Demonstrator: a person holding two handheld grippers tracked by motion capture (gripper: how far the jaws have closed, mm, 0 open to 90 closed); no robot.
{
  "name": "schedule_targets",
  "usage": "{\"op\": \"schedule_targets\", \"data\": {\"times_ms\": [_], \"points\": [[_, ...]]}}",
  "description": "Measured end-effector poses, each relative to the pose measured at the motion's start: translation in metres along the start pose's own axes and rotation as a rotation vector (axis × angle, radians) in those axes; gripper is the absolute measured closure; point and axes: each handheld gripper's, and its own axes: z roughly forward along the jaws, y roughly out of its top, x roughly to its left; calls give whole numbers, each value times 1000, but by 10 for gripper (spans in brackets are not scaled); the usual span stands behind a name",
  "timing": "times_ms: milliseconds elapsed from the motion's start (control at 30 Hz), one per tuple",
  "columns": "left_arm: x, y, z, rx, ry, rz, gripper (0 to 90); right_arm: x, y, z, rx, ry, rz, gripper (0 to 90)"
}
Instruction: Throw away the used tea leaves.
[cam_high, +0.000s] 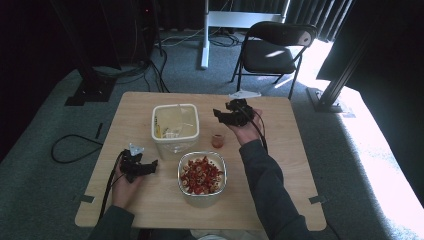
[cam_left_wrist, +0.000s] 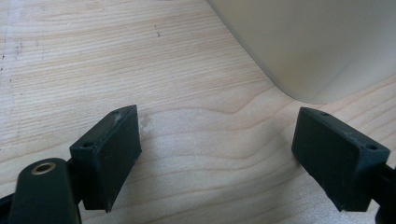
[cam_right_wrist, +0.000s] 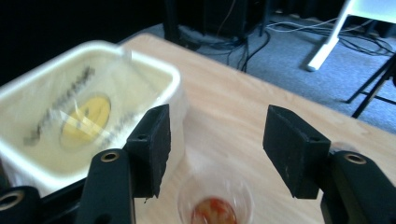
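Nearest the camera in the high view stands a clear bowl (cam_high: 202, 176) heaped with small red and pale pieces, close to the person's edge of the wooden table (cam_high: 280, 165); to its left the left gripper (cam_high: 150, 165) lies low over the bare wood, its jaws spread wide with nothing between them; in the left gripper view the two black pads (cam_left_wrist: 108, 151) stand well apart over the grain, and the rounded corner of the cream tub (cam_left_wrist: 322, 46) rises just beyond them at the upper right.

Behind the bowl and touching or nearly touching it sits that cream tub (cam_high: 175, 127), square, open at the top, with some clear wrapping and a yellow item inside; in the right gripper view its inside shows blurred, so the contents cannot be made out further.

To the right of the tub, just beside it, stands a small clear cup (cam_high: 218, 140) holding something red; the right gripper (cam_high: 219, 114) hangs above and just behind it; its jaws stand parted and hold nothing; in the right gripper view the small cup (cam_right_wrist: 215, 203) sits below the gap between the two pads (cam_right_wrist: 294, 149), not touched by either.

A black folding chair (cam_high: 272, 50) stands on the grey carpet beyond the table.
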Motion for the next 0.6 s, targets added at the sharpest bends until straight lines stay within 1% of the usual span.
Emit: {"op": "schedule_targets", "data": {"times_ms": [33,67,100,133,167,300,333,367,400,433,467,500,533,567,600], "points": [[0,0,0,0,0,0,162,-2,-5,-1,1,-1,-12,399],[0,0,0,0,0,0,162,-2,-5,-1,1,-1,-12,399],[0,0,0,2,0,1,162,-4,-14,-2,4,-8,-19,397],[0,0,0,3,1,1,162,-9,-26,-4,5,-1,-22,396],[0,0,0,2,0,1,162,-14,-39,-7,13,8,-12,367],[0,0,0,1,1,-1,162,-21,-65,-7,25,27,3,275],[0,0,0,1,1,-1,162,-21,-65,-7,25,27,3,275],[0,0,0,3,1,2,162,-22,-76,-5,28,17,8,229],[0,0,0,3,1,2,162,-22,-76,-5,28,17,8,229],[0,0,0,3,1,1,162,-23,-85,-4,25,23,16,181],[0,0,0,3,1,1,162,-23,-85,-4,25,23,16,181],[0,0,0,3,1,2,162,-22,-92,-1,27,29,6,162],[0,0,0,3,1,2,162,-22,-92,-1,27,29,6,162],[0,0,0,4,1,2,162,-20,-98,2,30,26,-1,146],[0,0,0,4,1,2,162,-20,-98,2,30,26,-1,146]]}}
